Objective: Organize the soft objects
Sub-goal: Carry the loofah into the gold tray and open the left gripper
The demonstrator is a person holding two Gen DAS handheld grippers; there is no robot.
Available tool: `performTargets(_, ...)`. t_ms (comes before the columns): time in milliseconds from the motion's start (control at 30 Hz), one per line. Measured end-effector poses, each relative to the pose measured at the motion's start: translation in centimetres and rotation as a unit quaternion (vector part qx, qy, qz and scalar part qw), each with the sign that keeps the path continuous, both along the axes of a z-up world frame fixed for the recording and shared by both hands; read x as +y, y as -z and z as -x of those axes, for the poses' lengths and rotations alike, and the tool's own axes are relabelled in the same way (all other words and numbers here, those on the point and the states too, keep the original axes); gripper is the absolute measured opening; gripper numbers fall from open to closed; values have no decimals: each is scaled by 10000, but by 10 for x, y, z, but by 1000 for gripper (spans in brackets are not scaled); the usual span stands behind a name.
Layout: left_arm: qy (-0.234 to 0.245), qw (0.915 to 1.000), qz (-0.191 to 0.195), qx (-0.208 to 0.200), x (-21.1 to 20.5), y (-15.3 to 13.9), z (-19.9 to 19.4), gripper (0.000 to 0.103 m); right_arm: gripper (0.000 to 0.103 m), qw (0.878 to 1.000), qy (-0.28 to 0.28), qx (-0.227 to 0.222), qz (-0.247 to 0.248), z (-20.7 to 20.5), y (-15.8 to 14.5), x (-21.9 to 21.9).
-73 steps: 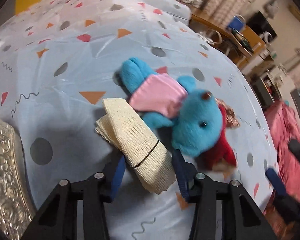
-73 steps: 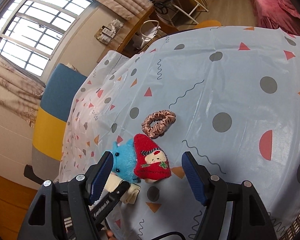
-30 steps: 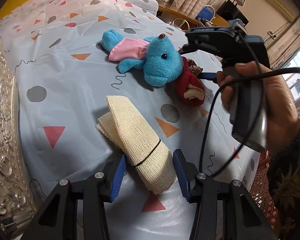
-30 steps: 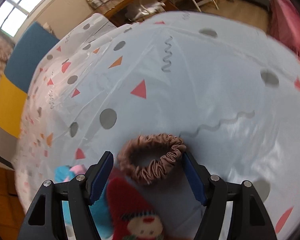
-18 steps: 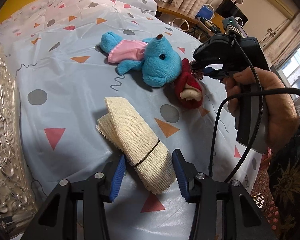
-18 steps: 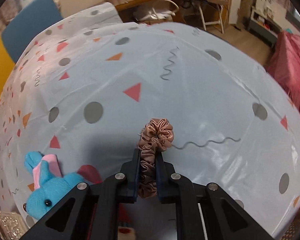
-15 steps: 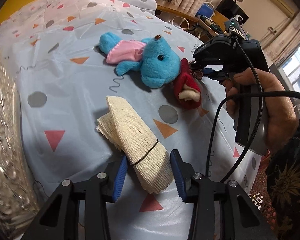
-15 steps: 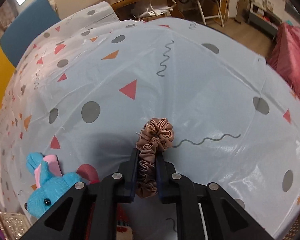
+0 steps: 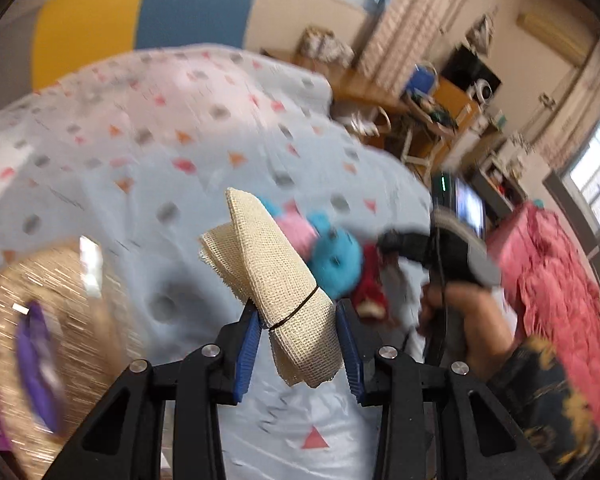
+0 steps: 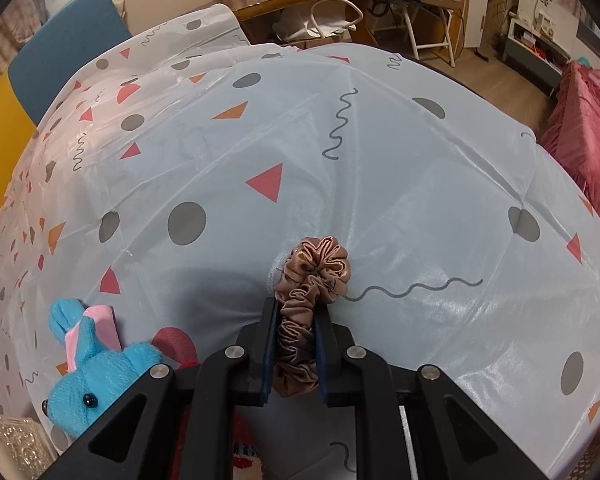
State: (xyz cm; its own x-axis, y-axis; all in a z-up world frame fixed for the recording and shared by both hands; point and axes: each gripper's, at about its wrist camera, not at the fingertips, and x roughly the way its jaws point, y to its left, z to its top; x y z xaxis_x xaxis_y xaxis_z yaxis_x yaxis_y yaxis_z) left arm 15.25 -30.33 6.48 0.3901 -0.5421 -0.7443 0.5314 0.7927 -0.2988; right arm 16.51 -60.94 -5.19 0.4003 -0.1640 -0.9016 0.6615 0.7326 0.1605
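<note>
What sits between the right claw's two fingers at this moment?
In the right wrist view, the brown satin scrunchie is squeezed flat between the right claw fingers, its upper end bunching out above the tips over the patterned tablecloth.

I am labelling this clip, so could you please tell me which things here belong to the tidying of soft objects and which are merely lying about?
Job:
- cream mesh cloth roll, in the left hand-held gripper, whose jaws are closing
- brown satin scrunchie, in the right hand-held gripper
- blue plush toy
- red Christmas plush

Lying about:
- patterned tablecloth
- pink blanket
</note>
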Motion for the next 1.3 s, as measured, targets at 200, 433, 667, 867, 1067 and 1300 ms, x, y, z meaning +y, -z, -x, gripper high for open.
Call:
performTargets(200,-746,9960,90,-485,64,-43,-24,38,15,9995,-150,70,266,-4,-1,7)
performTargets(433,-1719,9825,116,-713,168,-59,-23,38,15,9982,-272,152,503,-8,0,13)
performTargets(667,-2590,9638,-120,-628,277,-36,11,38,15,9963,-401,241,728,-14,0,20)
performTargets(867,-3137,9484,-226,-405,342,-6,53,37,15,9937,-515,318,940,-16,0,26)
performTargets(1067,-3690,9292,-182,102,397,32,99,37,15,9910,-601,387,1132,-18,0,30)
performTargets(1300,-3653,9290,-198,564,396,65,123,37,15,9891,-653,435,1245,-19,0,33)
